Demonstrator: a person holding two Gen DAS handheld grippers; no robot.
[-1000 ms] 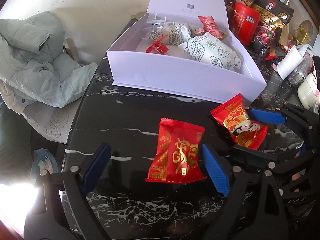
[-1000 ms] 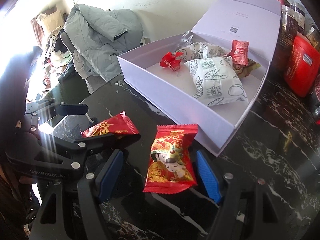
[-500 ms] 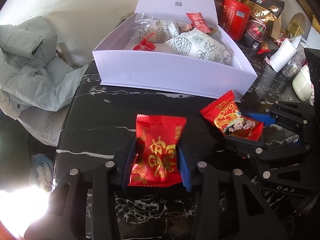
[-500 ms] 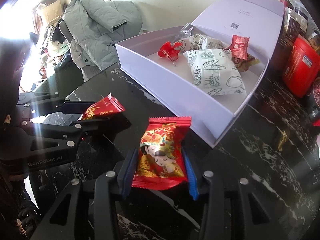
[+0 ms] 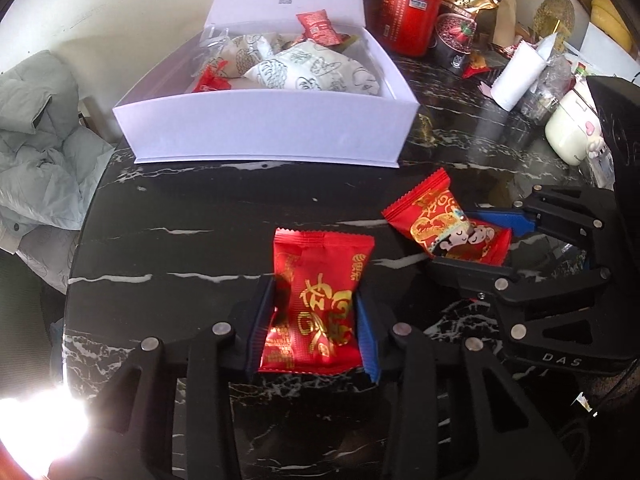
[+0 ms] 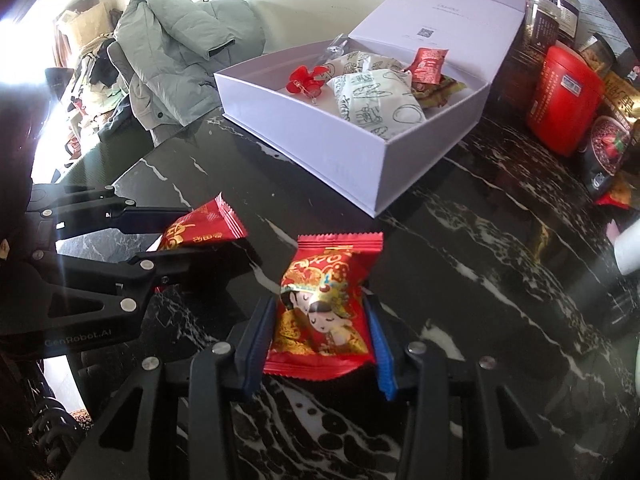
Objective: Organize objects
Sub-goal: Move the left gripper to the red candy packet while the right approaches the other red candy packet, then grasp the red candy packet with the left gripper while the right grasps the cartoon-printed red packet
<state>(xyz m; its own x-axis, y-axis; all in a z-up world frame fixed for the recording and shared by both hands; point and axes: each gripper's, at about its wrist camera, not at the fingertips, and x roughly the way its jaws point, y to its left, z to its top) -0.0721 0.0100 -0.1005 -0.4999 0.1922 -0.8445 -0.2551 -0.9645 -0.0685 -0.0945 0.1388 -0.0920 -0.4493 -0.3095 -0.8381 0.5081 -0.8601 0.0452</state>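
Left tongs (image 5: pixel 316 316) pinching a red gold-lettered packet (image 5: pixel 318 300) by its two long sides, blue pads (image 5: pixel 366 336) pressed flat into the foil so the pouch cannot swivel. Right tongs (image 6: pixel 320 334) clamped the same way on a red cartoon-couple packet (image 6: pixel 322 312), sealed ends left free fore and aft. Both packets in front of the white box (image 5: pixel 264 128), near its front wall, over the black marbled desk (image 5: pixel 180 216); whether lifted clear of the stone or touching it, hard to tell. Held side by side, apart, probably so both can go over the wall in one trip. Lid stood open at the back, leaving the top free for dropping in. Inside already: white printed pouches (image 5: pixel 316 70), a small red packet (image 5: pixel 318 28) and a red bow (image 6: pixel 306 80), so likely the sorting spot for sweets. Red canister (image 5: pixel 410 20) to the right of the box, out of the way.
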